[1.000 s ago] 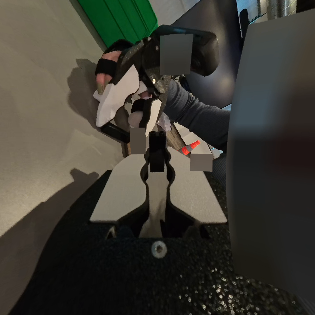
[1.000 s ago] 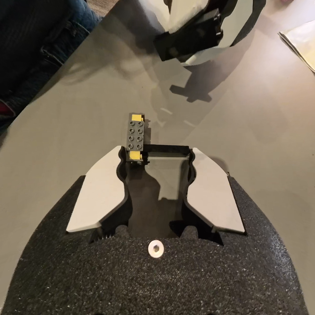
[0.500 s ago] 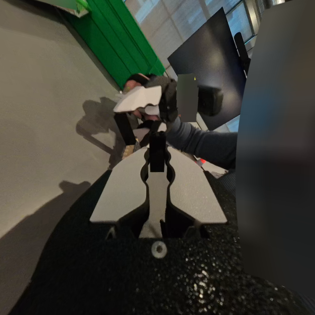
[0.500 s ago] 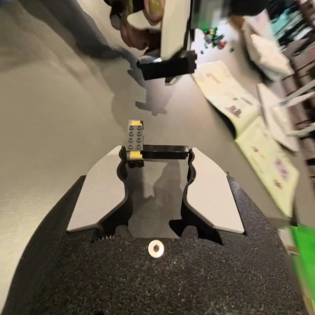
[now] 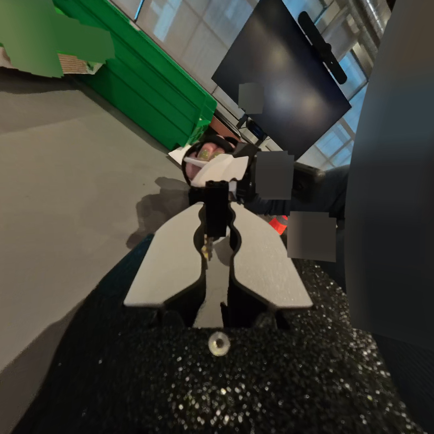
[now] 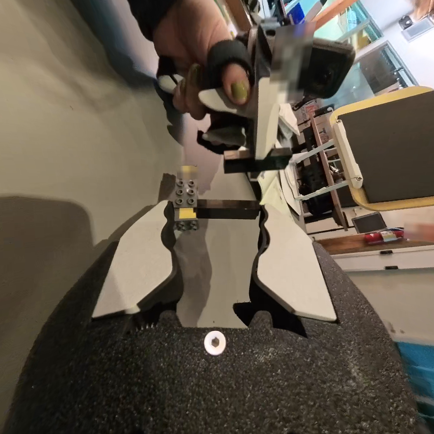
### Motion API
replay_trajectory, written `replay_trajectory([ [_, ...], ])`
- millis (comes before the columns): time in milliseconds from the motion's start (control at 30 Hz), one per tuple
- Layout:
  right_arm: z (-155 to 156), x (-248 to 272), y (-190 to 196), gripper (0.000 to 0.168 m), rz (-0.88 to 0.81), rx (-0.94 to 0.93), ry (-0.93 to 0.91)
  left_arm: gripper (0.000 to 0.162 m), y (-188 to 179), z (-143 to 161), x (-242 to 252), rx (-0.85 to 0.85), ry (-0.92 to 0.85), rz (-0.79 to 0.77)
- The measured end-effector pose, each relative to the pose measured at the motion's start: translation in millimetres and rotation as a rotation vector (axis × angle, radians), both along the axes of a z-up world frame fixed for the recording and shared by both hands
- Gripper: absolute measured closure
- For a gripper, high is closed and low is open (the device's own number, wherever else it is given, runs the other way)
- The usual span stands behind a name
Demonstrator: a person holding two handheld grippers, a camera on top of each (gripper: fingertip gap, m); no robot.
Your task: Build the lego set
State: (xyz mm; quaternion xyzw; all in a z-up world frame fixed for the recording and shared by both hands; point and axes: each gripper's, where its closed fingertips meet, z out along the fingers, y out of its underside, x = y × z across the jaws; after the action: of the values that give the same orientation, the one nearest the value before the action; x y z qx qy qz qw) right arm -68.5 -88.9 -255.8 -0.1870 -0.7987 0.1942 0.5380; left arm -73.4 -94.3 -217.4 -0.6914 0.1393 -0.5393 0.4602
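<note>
A: Left gripper (image 5: pixel 216 219)?
B: Nearly closed, pinching a long black brick (image 5: pixel 216 209) upright between the tips. Studs visible at the brick's top end. Raised above the grey table (image 5: pixel 70 187).

A: Same piece from the other side?
B: Seen in the right wrist view as a dark bar (image 6: pixel 257 161) lying crosswise, clamped at its middle, up and to the right of the grey plate. Bare hand (image 6: pixel 199 47) with a black finger strap behind it.

A: Right gripper (image 6: pixel 215 212)?
B: Held wide, spanning a small assembly: a flat black piece (image 6: pixel 227 209) bridging the gap, joined at its left end to a studded grey plate (image 6: pixel 186 193) with a yellow part (image 6: pixel 186 213) under it. Both tips in contact with the assembly's ends. Held off the table.

A: Gap between black brick and grey plate?
B: Near, not touching. Some motion blur present.

A: Surroundings, relative to the grey plate?
B: To the right, open paper sheets (image 6: pixel 281 187) and a yellow-edged chair (image 6: pixel 375 145). In the left wrist view, green crates (image 5: pixel 141 82) and a dark monitor (image 5: pixel 281 82) beyond the table.
</note>
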Motion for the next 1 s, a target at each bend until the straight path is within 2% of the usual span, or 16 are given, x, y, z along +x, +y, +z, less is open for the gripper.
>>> replay_trajectory([
  [233, 9, -3, 3, 0.099, -0.022, -0.203, 0.018, 0.145, 7, -10, 4, -0.138, -0.015, 0.003],
  [367, 6, -4, 3, 0.099, -0.016, -0.241, 0.008, 0.145, 8, -10, 7, -0.163, -0.047, -0.011],
  [567, 2, -4, 1, 0.099, -0.009, -0.204, 0.003, 0.145, 9, -10, 3, -0.138, -0.017, -0.011],
  [800, -3, -3, -3, 0.099, -0.002, -0.026, 0.037, 0.145, 4, -10, 6, -0.077, 0.029, -0.044],
  [1000, 8, -2, -3, 0.099, -0.005, -0.056, 0.093, 0.145, 4, -12, 5, -0.071, 0.043, -0.037],
])
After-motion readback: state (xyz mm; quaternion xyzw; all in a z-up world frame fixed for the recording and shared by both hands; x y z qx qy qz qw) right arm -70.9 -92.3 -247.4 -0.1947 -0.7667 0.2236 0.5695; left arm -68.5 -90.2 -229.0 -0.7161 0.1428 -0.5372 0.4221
